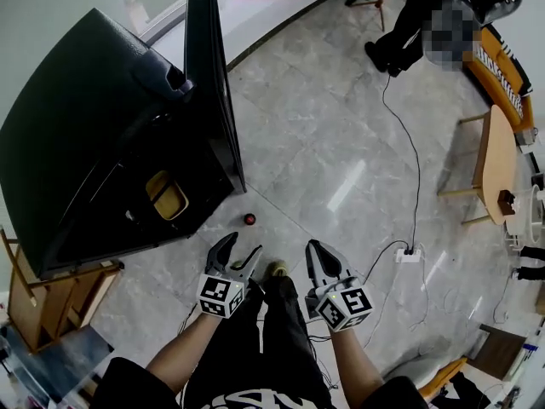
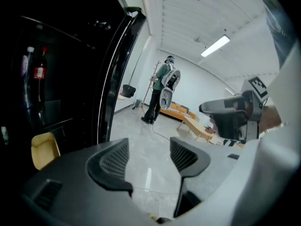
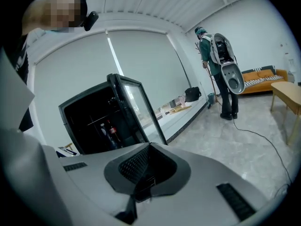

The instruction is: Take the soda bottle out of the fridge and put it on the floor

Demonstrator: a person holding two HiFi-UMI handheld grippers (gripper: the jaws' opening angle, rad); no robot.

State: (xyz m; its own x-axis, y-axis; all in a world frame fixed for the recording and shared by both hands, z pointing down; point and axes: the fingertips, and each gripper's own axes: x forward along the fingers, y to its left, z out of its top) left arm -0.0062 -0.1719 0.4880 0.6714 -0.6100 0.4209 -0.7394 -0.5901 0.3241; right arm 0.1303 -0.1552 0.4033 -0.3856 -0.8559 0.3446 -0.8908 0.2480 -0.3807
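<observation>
The black fridge [image 1: 94,135] stands at the left with its door [image 1: 213,83] swung open. On a shelf inside it a red-labelled soda bottle [image 2: 40,68] stands beside a paler bottle [image 2: 27,62]; both bottles [image 3: 111,132] also show in the right gripper view. A small round red thing [image 1: 249,219] sits on the floor just past the door; I cannot tell whether it is a bottle seen from above. My left gripper [image 1: 240,252] [image 2: 149,147] hangs open and empty over the floor. My right gripper [image 1: 324,258] [image 3: 148,147] is shut on nothing.
A yellow tray [image 1: 166,196] lies low inside the fridge. A person [image 1: 409,24] stands at the far side, with a cable [image 1: 409,160] running to a power strip [image 1: 408,254]. A wooden table [image 1: 496,160] is at the right, a wooden stand [image 1: 51,301] at the left.
</observation>
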